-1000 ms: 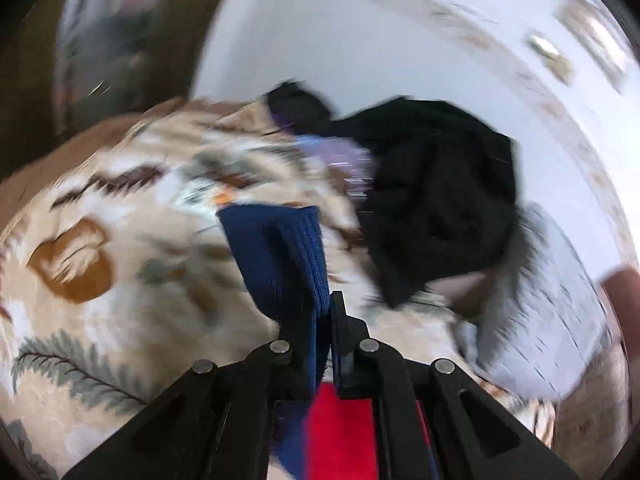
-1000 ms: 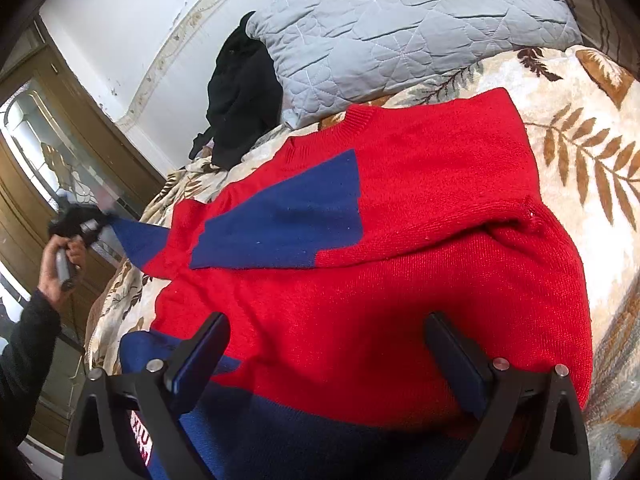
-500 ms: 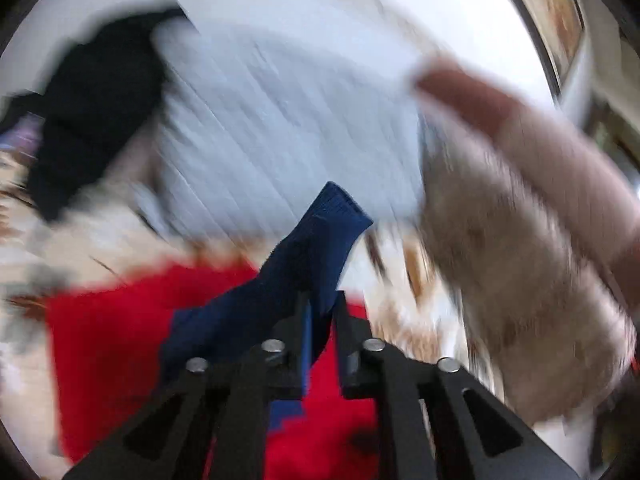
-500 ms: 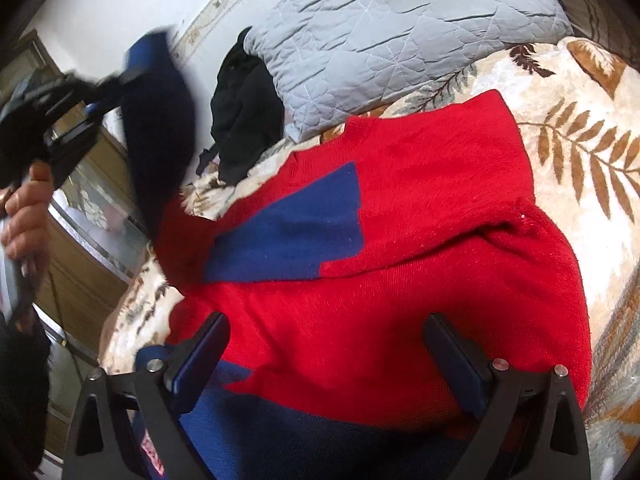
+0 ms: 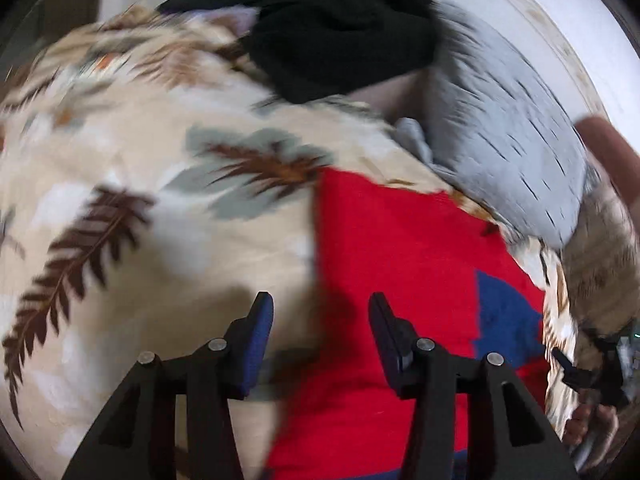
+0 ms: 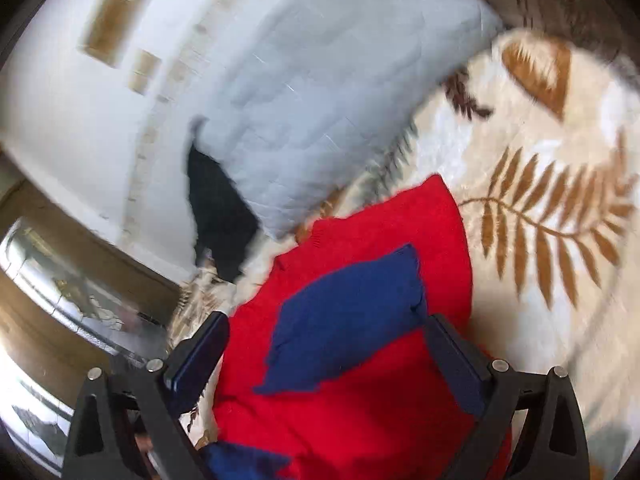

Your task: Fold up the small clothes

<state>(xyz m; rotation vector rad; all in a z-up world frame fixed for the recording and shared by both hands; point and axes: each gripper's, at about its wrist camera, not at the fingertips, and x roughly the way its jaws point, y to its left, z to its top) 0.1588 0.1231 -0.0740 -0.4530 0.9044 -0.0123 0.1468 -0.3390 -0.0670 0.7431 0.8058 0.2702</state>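
A red sweater with navy sleeves lies on the leaf-print bedspread, both sleeves folded in; one navy sleeve lies across its chest. In the left wrist view the sweater shows with a navy patch at its right. My left gripper is open and empty, hovering over the sweater's left edge. My right gripper is open and empty over the sweater's lower part. Both views are blurred by motion.
A grey quilted pillow lies beyond the sweater's collar, also in the left wrist view. A black garment sits beside it near the white wall. The leaf-print bedspread spreads left and right of the sweater.
My left gripper carried the navy sleeve up and over onto the sweater, let it go and opened. My right gripper stayed open and lifted back a little.
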